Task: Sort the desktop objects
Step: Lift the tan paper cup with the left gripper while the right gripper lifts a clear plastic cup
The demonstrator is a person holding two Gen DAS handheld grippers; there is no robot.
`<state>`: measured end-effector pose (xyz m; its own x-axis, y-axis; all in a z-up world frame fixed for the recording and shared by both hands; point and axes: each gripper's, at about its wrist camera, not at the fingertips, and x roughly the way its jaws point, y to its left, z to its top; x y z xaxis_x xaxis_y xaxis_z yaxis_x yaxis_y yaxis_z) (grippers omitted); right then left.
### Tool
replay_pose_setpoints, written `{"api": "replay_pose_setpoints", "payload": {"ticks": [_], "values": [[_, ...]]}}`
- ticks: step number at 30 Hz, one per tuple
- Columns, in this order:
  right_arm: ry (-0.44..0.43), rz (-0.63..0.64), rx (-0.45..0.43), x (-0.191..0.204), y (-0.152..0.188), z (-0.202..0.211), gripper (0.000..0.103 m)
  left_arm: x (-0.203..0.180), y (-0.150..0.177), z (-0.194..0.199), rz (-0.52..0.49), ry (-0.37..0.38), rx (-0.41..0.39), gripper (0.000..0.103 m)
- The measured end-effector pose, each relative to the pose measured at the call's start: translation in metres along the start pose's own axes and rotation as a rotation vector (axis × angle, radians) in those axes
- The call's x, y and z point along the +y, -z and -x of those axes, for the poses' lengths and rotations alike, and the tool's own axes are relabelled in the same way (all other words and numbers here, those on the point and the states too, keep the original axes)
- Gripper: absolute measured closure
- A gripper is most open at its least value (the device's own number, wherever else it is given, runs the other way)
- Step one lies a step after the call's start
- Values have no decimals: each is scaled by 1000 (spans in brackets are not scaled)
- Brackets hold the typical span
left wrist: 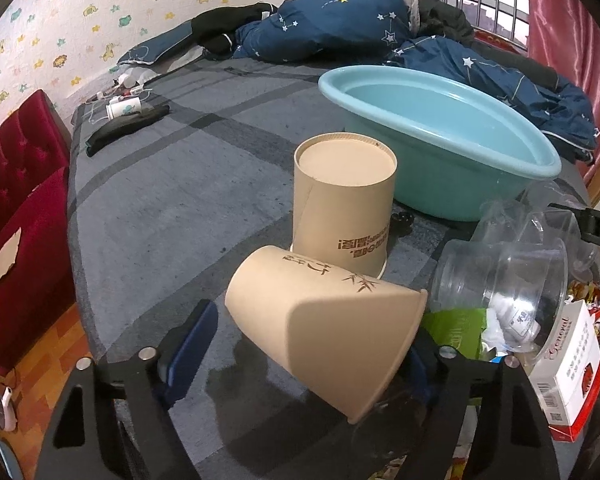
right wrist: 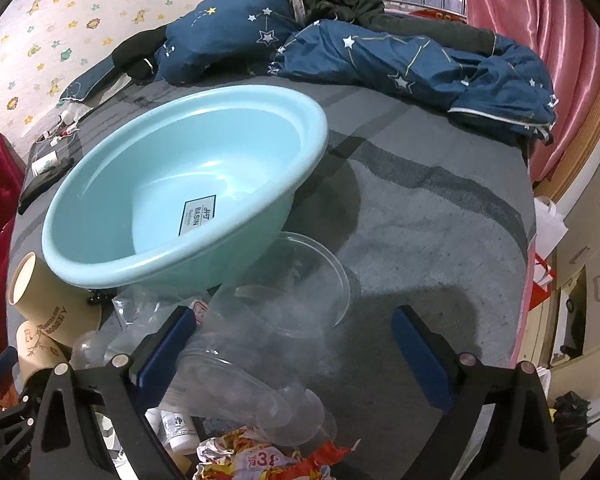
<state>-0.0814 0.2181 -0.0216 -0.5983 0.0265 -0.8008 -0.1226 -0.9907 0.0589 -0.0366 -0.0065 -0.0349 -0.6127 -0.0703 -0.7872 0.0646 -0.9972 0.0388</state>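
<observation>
Left tongs point(left wrist: 300, 344) straddle a tipped paper cup point(left wrist: 324, 336) lying on its side on the bed point(left wrist: 160, 208), rim toward the right. Jaws look apart; can't see the right pad's contact, so prob. not clamped yet. Cup is light, thin-walled, crushes easily: take it across the mid-body w/ gentle squeeze, not at the soft rim.

Right tongs point(right wrist: 296, 344) stand wide apart over a heap of clear plastic cups point(right wrist: 236, 376) and a clear lid point(right wrist: 312, 284), nothing pinched. Clear plastic is slick, springy, near weightless; nested pieces may slide apart. Best hold is a cup wall near the rim, where it's stiffest.

Just behind the tipped cup, a 2nd cup point(left wrist: 342, 208) stands upside down. Right of both, a cigarette box point(left wrist: 568, 376) and wrappers.

Farther back, teal basin point(right wrist: 180, 184), empty, likely the drop spot. Beyond it, blue quilt point(right wrist: 420, 60).
</observation>
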Motion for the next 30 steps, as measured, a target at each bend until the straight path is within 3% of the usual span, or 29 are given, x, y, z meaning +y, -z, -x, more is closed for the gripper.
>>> {"api": "replay_pose_setpoints", "payload": {"ticks": [5,6,8,10,13,19,21,30], "values": [[-16,-10,18,-2,1,-2,12,0,0,2,13,19,4,29],[-19,-14,20,-2,2,-2,14,0,0,4,17,20,2,34],[-26,-20,22,-3,3,0,29,2,0,6,24,23,-5,45],[-25,-21,18,-4,4,3,38,2,0,8,24,26,-6,59],[-24,-27,0,-5,6,11,39,5,2,11,28,18,-5,77],[-24,-6,-38,-2,9,31,41,14,9,24,50,1,-40,96],[-30,-3,-50,-2,10,38,41,17,10,29,58,3,-47,101],[-35,13,-94,2,18,68,41,21,11,52,53,32,-95,101]]}}
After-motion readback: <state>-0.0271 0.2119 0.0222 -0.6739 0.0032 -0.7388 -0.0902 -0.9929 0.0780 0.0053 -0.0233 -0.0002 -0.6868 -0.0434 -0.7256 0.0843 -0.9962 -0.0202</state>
